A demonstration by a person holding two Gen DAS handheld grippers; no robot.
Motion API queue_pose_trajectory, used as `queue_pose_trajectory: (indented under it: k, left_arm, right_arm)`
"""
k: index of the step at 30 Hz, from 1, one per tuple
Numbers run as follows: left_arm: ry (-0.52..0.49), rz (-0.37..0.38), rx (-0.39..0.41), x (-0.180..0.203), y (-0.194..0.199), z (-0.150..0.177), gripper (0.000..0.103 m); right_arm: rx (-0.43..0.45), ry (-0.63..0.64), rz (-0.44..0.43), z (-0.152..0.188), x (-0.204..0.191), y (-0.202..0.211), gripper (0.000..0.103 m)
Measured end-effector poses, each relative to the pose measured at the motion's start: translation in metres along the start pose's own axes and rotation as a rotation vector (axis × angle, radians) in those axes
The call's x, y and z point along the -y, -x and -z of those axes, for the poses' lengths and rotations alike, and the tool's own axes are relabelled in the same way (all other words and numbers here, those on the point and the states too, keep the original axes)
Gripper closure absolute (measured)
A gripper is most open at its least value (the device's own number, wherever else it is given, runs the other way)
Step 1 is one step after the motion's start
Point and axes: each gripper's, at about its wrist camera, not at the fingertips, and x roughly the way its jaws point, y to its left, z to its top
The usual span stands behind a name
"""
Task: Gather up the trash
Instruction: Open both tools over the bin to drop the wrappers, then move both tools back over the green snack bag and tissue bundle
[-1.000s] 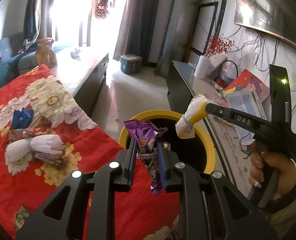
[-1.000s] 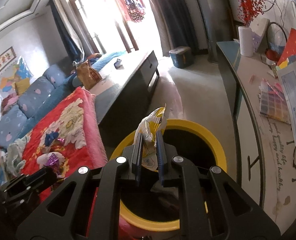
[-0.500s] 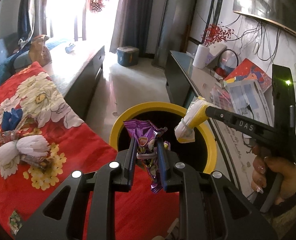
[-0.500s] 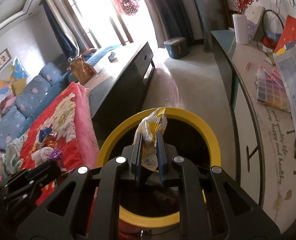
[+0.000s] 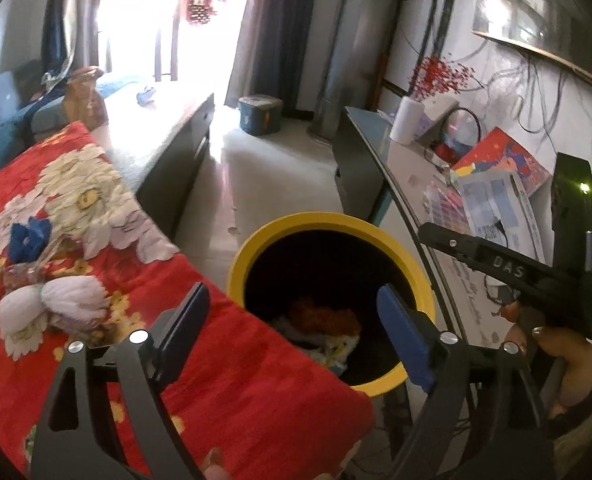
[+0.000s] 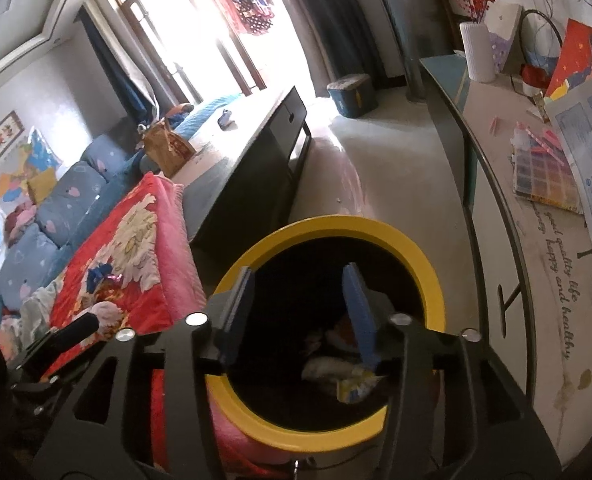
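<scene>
Item, far left: a red floral blanket [image 5: 224,364] spread over a surface, bearing the uncollected trash: a blue wrapper [image 5: 28,237] and, nearer the camera, a white wrapper [image 5: 52,305] with a darker crumpled piece between them; these lie well apart from both grippers, to their left. Item, left gripper [image 5: 296,320]: jaws wide apart after just opening, nothing between them, the blue-faced pads framing the mouth of the bin from above. Item, centre: a round bin [image 5: 256,240] with a yellow rim and dark interior, standing on the floor just beside the blanket's edge and against the long worktop [image 5: 399,168] on the right. Item, inside the bin: dropped trash, an orange-red crumpled mass [image 5: 323,316] and pale printed wrappers [image 5: 335,348] below it, lying beneath the left gripper's opened jaws. Item, right gripper [image 6: 299,308]: jaws partly apart after just opening, empty, poised over the same bin [image 6: 415,256]; in the right wrist view a white wrapper [image 6: 327,368] and a yellow-and-white packet [image 6: 355,390] lie at the bottom, below and just right of the jaws. Item, right: a hand [image 5: 551,344] gripping the right gripper's handle. Item, far right: the worktop carries a white vase of red sprigs [image 5: 405,126], printed sheets and a red book [image 5: 499,164].
</scene>
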Motion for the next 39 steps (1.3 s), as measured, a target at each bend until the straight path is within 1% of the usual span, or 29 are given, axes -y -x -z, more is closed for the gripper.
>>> queue_pose_trajectory:
  k: [7,18,24,31,39]
  left_arm:
    - [0.041,-0.048,0.038,-0.019,0.024,0.003,0.015]
    - [0.111,-0.125,0.124,-0.051,0.063,0.008,0.015]
    - [0.143,-0.158,0.154,-0.07,0.079,0.011,0.015]
    - [0.179,-0.194,0.181,-0.093,0.095,0.017,0.015]
    - [0.218,-0.227,0.191,-0.116,0.108,0.024,0.015]
  right_arm:
    - [0.026,0.039,-0.029,0.0,-0.02,0.008,0.054]
    - [0.035,0.12,-0.083,0.008,-0.059,0.016,0.053]
    - [0.033,0.157,-0.116,0.012,-0.079,0.017,0.053]
    - [0.019,0.211,-0.153,0.021,-0.105,0.019,0.053]
    - [-0.007,0.278,-0.196,0.033,-0.134,0.016,0.053]
